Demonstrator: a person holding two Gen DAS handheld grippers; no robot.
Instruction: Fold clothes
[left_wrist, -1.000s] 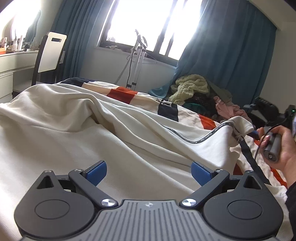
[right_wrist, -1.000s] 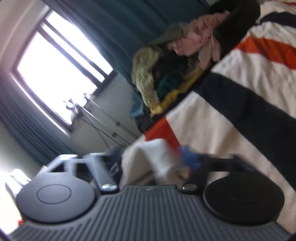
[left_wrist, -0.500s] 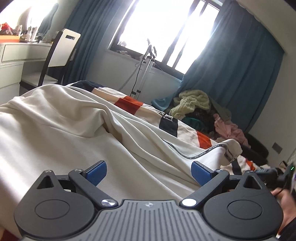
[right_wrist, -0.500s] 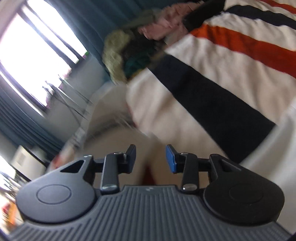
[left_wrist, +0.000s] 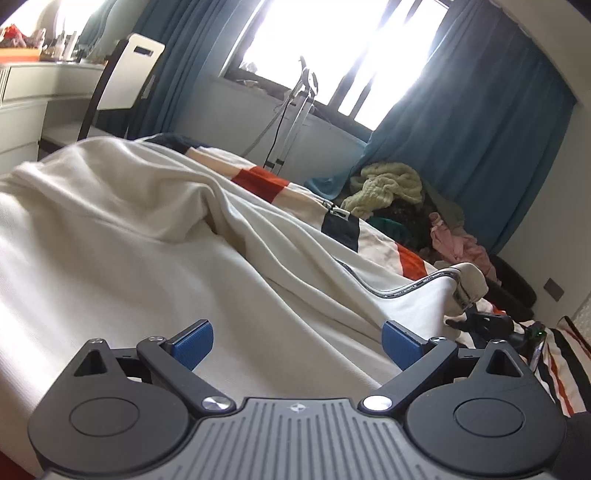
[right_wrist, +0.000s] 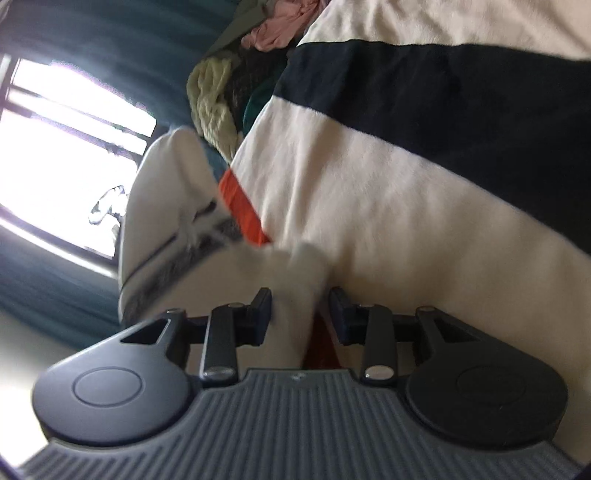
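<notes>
On the striped bed (right_wrist: 406, 192), cream garment (left_wrist: 147, 258) spread wide.
Right hand-held gripper (right_wrist: 300, 314) closing around the garment's corner; left hand-held gripper (left_wrist: 297, 345) gapes open over cream cloth.

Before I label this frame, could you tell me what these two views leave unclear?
- Right wrist view: motion blur hides whether the closing right gripper pads already press the cream zip-up garment fold between them.
- Left wrist view: the open left gripper body covers the garment's near hem.
</notes>
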